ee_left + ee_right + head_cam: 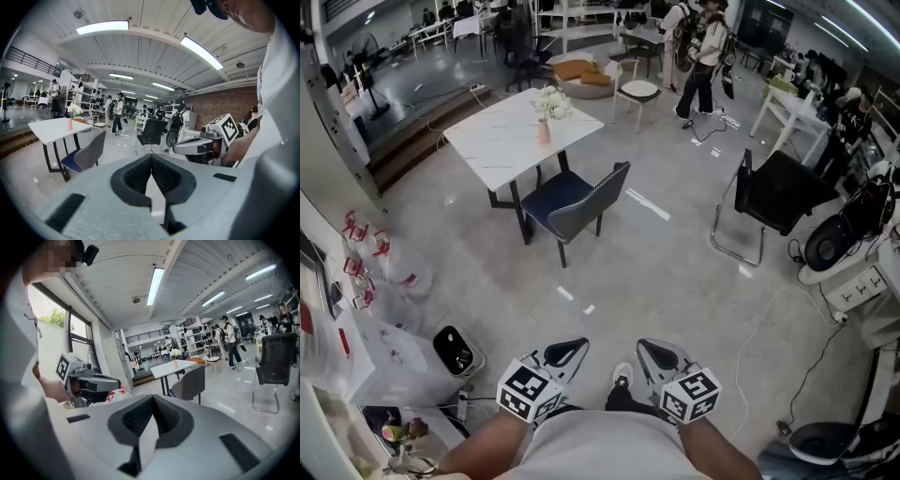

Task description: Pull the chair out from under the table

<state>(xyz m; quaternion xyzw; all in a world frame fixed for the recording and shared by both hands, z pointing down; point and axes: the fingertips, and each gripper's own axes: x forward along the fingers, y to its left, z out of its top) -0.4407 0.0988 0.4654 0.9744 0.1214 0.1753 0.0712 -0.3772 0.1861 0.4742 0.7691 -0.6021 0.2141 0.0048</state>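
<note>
The left claw (567,352) is shut tight, its ribbed pads pressed together with nothing between them. The right claw (653,354) beside it is closed and empty in the same way. Both are held low in front of the person, well apart from the furniture.

At the far left, clear plastic bags (373,264) with red print sit on the floor by the wall; what is in them cannot be made out. Further right stands the white table (502,141). On it, near its right edge, a pink vase (544,130) stands upright and holds white flowers (552,101).

The chair (577,204), with a dark blue seat and a grey back, is at the table's near side. The front of its seat is tucked under the tabletop and its back faces the person.

Beyond the table, a low round tub (578,86) holds orange cushions (579,69). At the right, a black chair (776,192) stands alone on the floor.
</note>
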